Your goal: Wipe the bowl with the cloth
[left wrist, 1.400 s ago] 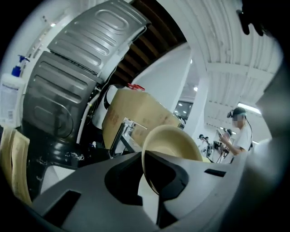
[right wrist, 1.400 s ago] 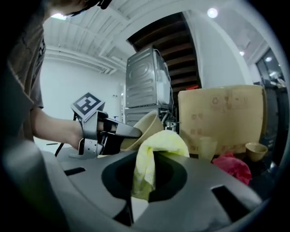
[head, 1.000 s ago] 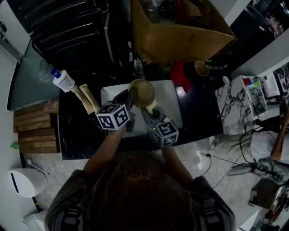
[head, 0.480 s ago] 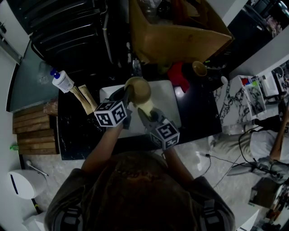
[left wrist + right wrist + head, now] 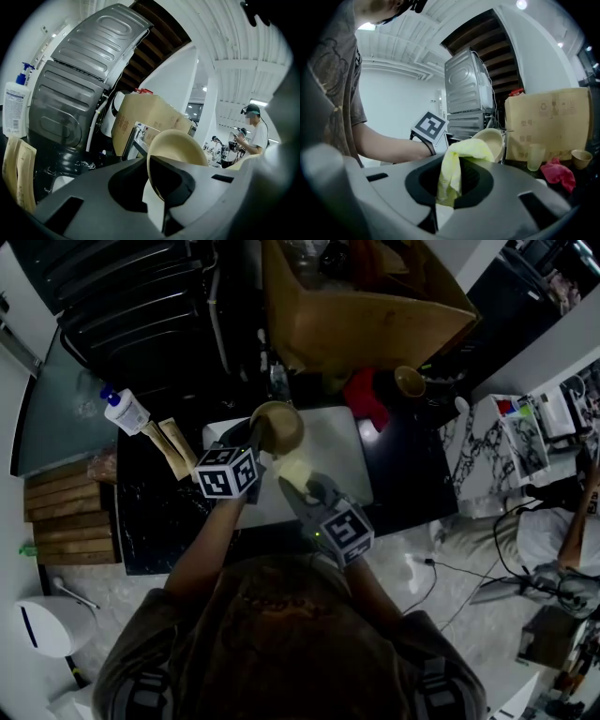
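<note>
A cream bowl (image 5: 277, 425) is held up on edge above the white board (image 5: 342, 451), its rim pinched in my left gripper (image 5: 255, 439). In the left gripper view the bowl (image 5: 176, 157) rises from between the jaws. My right gripper (image 5: 292, 486) is shut on a pale yellow cloth (image 5: 292, 469), which hangs just below and to the right of the bowl, apart from it. The right gripper view has the cloth (image 5: 457, 166) bunched between the jaws, with the bowl (image 5: 493, 140) a little beyond it and its hollow turned toward the cloth.
A brown cardboard box (image 5: 370, 306) stands behind the board. A red cloth (image 5: 364, 392) and a small tan cup (image 5: 409, 381) lie at the back right. A pump bottle (image 5: 127, 412) and wooden sticks (image 5: 169, 448) are at the left. A translucent cup (image 5: 536, 157) stands near the box.
My right gripper has drawn the cloth back out of the bowl, down and toward me. The left gripper and bowl have shifted slightly left and away.
</note>
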Demonstrator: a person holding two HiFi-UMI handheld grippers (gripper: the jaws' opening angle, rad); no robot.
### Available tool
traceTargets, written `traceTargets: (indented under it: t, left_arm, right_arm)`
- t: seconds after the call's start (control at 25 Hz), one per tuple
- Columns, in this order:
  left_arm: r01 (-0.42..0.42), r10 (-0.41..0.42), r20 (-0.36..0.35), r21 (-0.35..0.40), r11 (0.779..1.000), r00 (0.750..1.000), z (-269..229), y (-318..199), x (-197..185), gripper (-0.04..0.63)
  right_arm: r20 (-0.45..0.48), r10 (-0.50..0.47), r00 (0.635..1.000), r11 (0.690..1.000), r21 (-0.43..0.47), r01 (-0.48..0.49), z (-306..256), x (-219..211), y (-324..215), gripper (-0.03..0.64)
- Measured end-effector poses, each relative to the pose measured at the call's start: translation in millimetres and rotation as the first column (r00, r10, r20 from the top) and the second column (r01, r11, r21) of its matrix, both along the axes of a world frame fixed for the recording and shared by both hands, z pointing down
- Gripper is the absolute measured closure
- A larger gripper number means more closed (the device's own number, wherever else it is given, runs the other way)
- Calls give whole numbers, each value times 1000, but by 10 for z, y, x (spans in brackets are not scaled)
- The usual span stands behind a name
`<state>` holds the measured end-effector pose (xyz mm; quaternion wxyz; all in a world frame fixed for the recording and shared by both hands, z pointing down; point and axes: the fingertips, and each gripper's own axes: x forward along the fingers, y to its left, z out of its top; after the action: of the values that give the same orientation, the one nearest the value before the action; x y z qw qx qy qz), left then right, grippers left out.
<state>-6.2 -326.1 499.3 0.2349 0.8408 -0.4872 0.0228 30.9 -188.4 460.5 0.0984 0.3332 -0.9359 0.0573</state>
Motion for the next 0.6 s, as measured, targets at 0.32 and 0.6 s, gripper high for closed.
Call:
traceTargets:
  t: [0.32,0.6]
  left_arm:
    - [-5,5,20,-14,1000,1000,88,38,0,577]
    - [-3,3,35,-10,1000,999,107,21,6,575]
  right_arm:
    - [22,-18,1000,1000,5,18,-120,-35,-6,598]
    - [16,-38,999,999,5,38,-154,-84,26,597]
